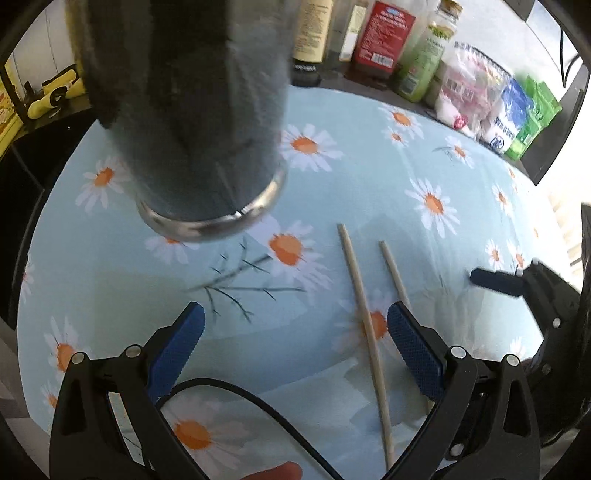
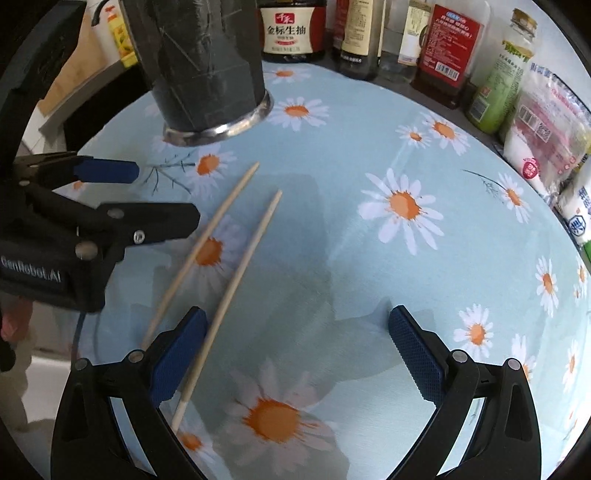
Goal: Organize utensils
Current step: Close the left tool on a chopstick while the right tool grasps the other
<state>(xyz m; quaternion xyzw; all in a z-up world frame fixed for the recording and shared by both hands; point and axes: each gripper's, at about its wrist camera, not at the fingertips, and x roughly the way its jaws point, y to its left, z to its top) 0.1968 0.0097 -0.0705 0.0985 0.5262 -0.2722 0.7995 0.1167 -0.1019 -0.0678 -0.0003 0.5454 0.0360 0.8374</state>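
Two wooden chopsticks lie side by side on the daisy-print tablecloth [image 1: 369,192]: one [image 1: 364,314] between my left fingers near the right pad, the other [image 1: 395,273] partly hidden behind that pad. My left gripper [image 1: 295,321] is open and empty above them. A dark grey utensil holder with a metal base [image 1: 207,140] stands at the far left. In the right wrist view the chopsticks [image 2: 243,266] [image 2: 195,251] lie by my left pad, the holder [image 2: 207,66] is at the back, and my right gripper [image 2: 299,325] is open and empty.
Sauce bottles [image 2: 291,26] and seasoning bags [image 2: 546,125] line the back and right edge of the table. A black cable [image 1: 258,406] runs under my left gripper. The left gripper [image 2: 110,195] shows at the left of the right wrist view.
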